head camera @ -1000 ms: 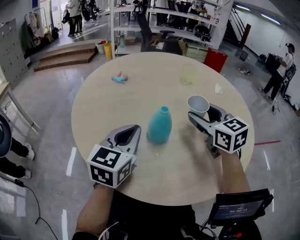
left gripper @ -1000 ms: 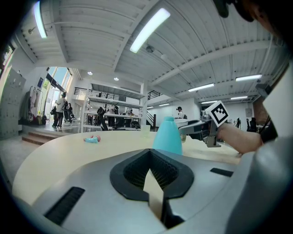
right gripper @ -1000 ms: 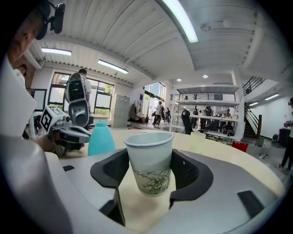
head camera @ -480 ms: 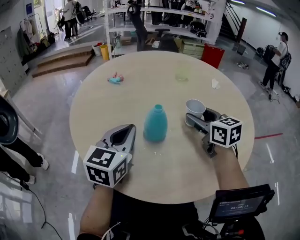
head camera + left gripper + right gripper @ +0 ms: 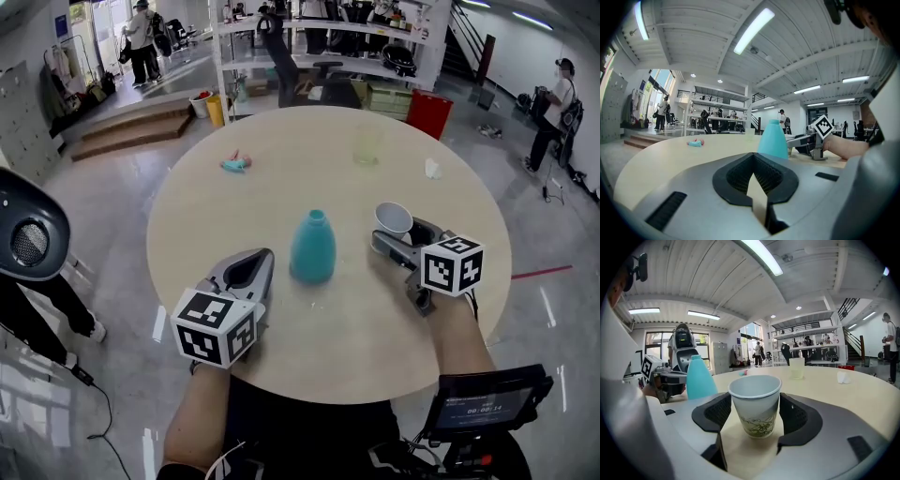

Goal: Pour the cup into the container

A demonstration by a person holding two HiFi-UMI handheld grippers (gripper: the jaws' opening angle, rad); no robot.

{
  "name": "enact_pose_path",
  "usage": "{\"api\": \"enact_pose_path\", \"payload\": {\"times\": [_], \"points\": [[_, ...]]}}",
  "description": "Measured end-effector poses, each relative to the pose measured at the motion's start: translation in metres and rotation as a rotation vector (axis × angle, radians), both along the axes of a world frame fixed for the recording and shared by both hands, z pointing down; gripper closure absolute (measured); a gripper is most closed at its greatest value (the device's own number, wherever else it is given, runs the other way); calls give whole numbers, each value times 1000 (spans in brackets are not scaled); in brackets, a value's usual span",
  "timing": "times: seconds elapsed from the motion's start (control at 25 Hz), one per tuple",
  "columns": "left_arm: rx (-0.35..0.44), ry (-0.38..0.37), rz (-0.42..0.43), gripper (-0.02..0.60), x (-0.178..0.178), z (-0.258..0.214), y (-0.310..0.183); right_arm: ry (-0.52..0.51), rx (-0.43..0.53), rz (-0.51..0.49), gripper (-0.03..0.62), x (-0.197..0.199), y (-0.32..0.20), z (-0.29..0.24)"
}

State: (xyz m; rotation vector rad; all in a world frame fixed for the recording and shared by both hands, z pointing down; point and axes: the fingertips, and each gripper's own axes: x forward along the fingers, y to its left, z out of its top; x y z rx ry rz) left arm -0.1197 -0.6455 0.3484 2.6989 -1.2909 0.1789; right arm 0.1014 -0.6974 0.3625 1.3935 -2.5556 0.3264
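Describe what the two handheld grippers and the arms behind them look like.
Both grippers are smooth grey shells. The left claw and the right claw are each lined with black ribbed pads around a rounded hollow. Each gripper carries a white marker cube printed with black squares. The forearms are bare, with no sleeve reaching them.

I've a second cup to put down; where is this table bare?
Widest bare patch: the far middle of the table, bordered by the toy, the translucent cup and the teal bottle. The near edge between the left gripper and right gripper is free too. Crowded: between the bottle and the paper cup in the right gripper.
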Motion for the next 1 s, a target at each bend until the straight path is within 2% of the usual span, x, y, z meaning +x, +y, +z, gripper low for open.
{"api": "enact_pose_path", "payload": {"times": [0.44,0.68,0.88,1.0], "points": [[8,2,-23,583,-10,7,0,-63,-16,33,287,2,1,0],[102,25,-12,581,1,-6,31,-51,13,37,287,7,2,-6],[135,47,-23,583,13,-32,95,-68,63,56,289,24,60,-28],[146,48,-19,583,22,-38,133,-83,86,14,290,18,99,-33]]}}
